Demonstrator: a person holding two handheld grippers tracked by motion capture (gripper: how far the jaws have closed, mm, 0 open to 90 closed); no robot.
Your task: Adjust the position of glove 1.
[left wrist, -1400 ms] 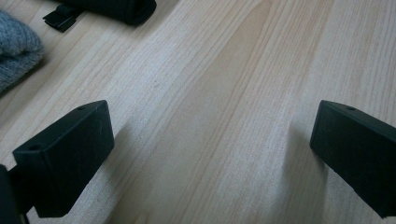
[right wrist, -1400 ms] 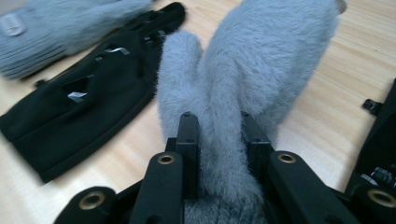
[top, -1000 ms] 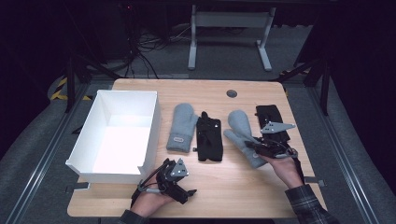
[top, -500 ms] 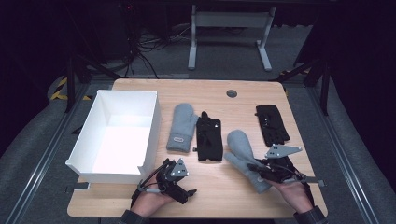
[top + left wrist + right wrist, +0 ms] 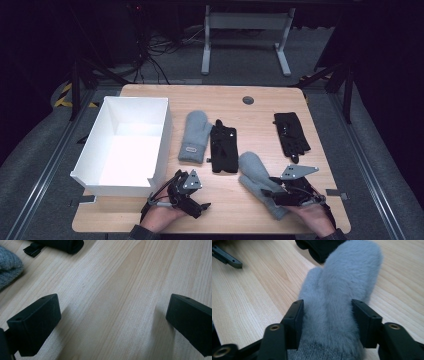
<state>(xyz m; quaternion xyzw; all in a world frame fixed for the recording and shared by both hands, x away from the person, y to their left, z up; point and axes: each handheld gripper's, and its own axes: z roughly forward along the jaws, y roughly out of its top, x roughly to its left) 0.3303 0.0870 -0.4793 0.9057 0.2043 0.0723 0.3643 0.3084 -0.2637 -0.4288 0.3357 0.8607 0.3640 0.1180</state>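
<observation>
Right claw [image 5: 276, 196], high view — at five o'clock on the table [image 5: 260, 107], jaws just opened, straddling the near grey mitten [image 5: 256, 178] without pressing. Left claw [image 5: 198, 205] at seven o'clock, wide, holding nothing. Count: two grey mittens — second one [image 5: 193, 135] at centre; two black gloves, one [image 5: 223, 146] central, one [image 5: 291, 132] at three o'clock; one white box [image 5: 159, 135] at nine o'clock.

Right gripper view: mitten [image 5: 337, 305] lies between the parted jaws; best to back straight off, not dragging the fleece.
</observation>
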